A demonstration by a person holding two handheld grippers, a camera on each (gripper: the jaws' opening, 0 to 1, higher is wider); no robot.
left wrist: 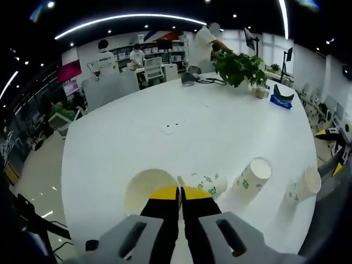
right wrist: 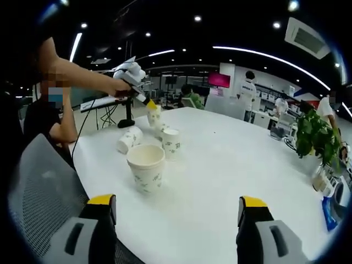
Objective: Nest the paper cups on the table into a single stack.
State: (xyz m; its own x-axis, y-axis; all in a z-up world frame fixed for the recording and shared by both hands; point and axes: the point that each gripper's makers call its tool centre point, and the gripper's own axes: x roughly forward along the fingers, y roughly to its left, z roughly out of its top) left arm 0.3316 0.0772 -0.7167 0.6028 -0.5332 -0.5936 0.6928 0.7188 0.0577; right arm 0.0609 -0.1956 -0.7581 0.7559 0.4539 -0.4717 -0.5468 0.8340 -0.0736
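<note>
Left gripper view looks down its own jaws at a cup point(left wrist: 147, 190) held at the rim: the yellow-tipped jaws stand pressed together on the cup's near wall, and they hide that edge, so the left gripper point(left wrist: 180, 193) is clamped on this cup. Its mouth faces the camera; the base cannot be seen. Just right of the jaws a second cup point(left wrist: 212, 183) lies partly behind the tips, only its printed side showing. Farther right a third cup point(left wrist: 251, 177) leans with its mouth up and away, and a fourth cup point(left wrist: 304, 185) sits near the table's edge, partly cut by a dark shape at the frame's side. All rest on the white table point(left wrist: 181, 126).

Right gripper view shows the right gripper point(right wrist: 177, 209) with jaws wide apart and nothing between them. Ahead of it an upright cup stands on the table, mouth up, green print on its side. Behind it stand another upright cup and one lying on its side; the other gripper, held by a person's hand point(right wrist: 116, 87), grips a cup beside them, small and hard to read at that distance. Whether any cups there are nested I cannot tell.

A plant point(left wrist: 237, 67) stands at the table's far side, with people and shelves blurred behind. A grey chair back point(right wrist: 41, 187) fills the lower left of the right gripper view.
</note>
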